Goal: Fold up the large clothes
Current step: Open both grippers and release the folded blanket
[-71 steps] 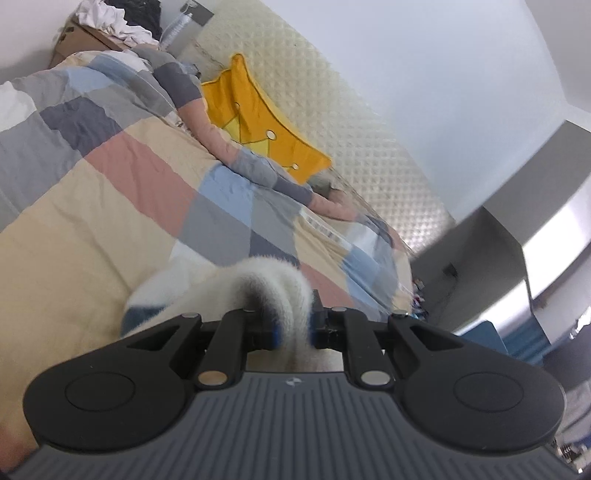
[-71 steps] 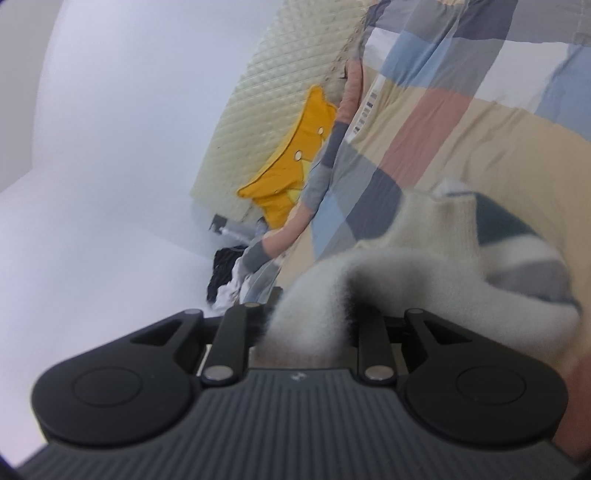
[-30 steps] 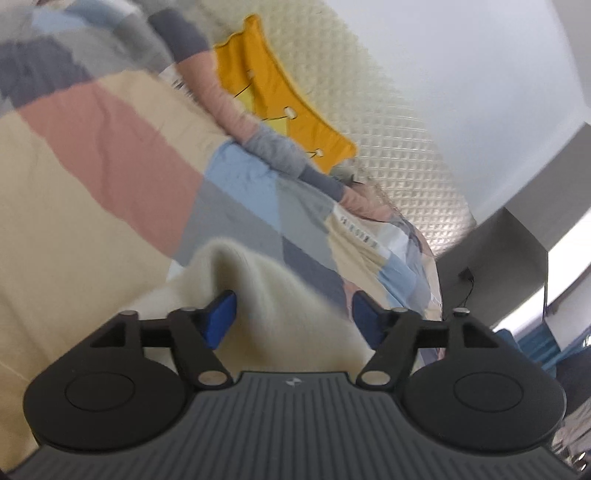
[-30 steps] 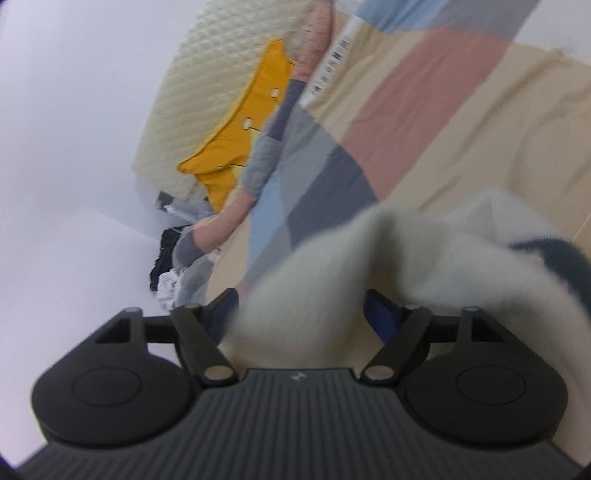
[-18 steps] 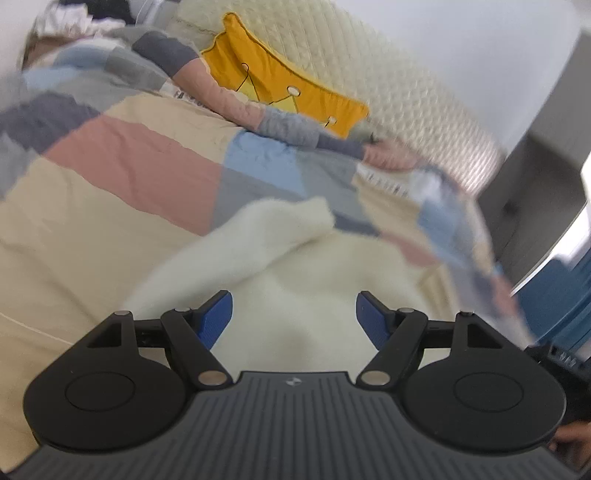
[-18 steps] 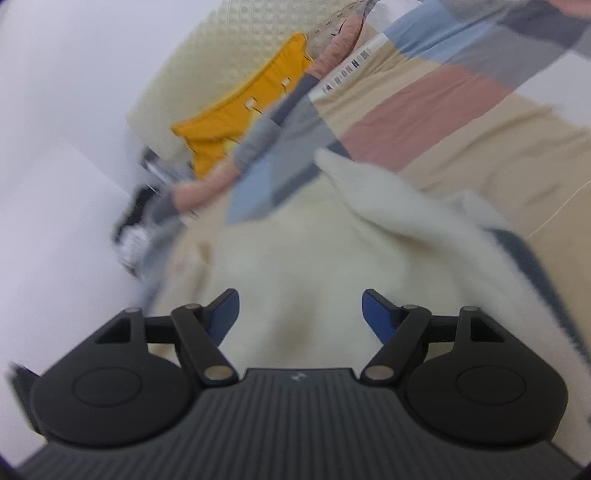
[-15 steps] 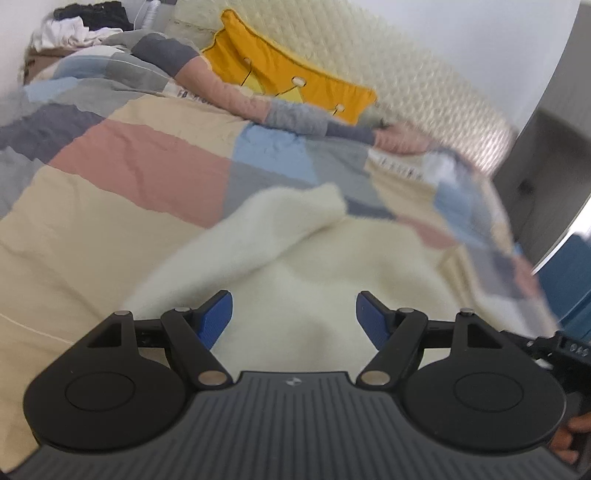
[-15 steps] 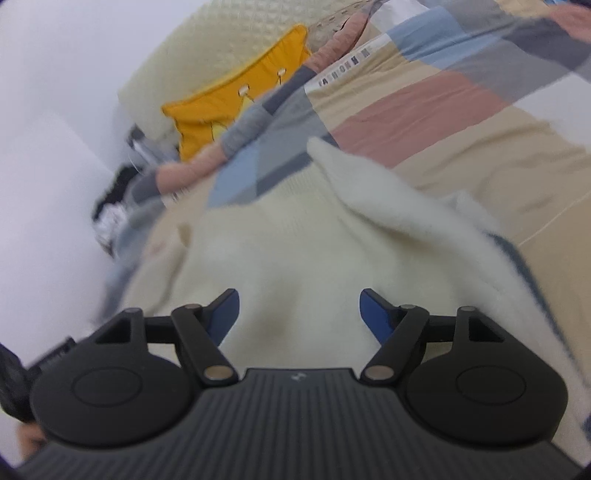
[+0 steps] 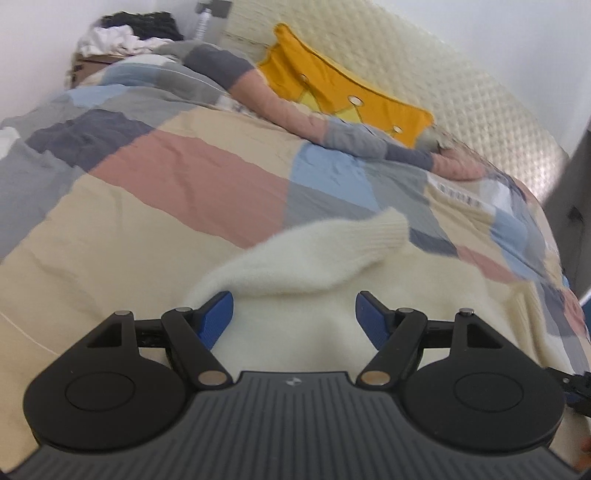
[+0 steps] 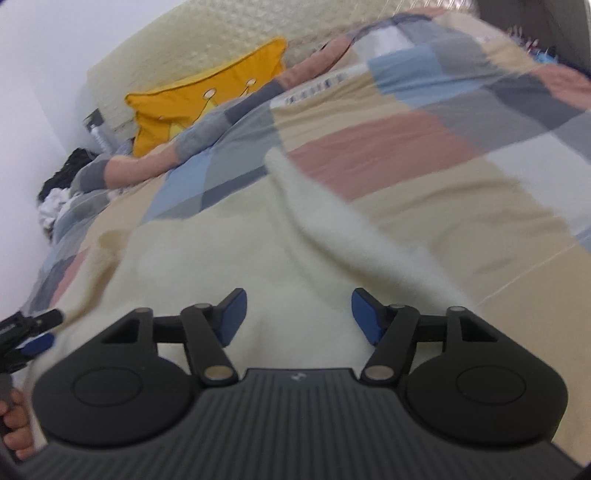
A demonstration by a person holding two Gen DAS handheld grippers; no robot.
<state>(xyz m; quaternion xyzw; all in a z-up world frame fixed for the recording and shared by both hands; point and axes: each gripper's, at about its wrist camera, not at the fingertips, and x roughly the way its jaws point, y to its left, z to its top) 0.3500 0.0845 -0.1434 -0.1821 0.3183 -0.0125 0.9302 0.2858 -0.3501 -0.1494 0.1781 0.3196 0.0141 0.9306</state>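
- Cream sweater [image 9: 295,332] lies spread on the patchwork quilt [image 9: 110,206], 1 sleeve [image 9: 314,251] laid across it
- Left gripper [image 9: 293,319] open, empty; right gripper [image 10: 295,314] closing, gripping nothing
- Further folds probably remain

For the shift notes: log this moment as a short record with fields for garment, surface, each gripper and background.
garment: cream fluffy sweater, spread flat, one sleeve lying out from its side
surface: patchwork quilt on a bed
left gripper: open over the sweater, blue pads clear of the fabric
right gripper: jaws closing, sweater beneath them, nothing pinched
background: yellow cushion against a quilted headboard, clothes pile in the far corner
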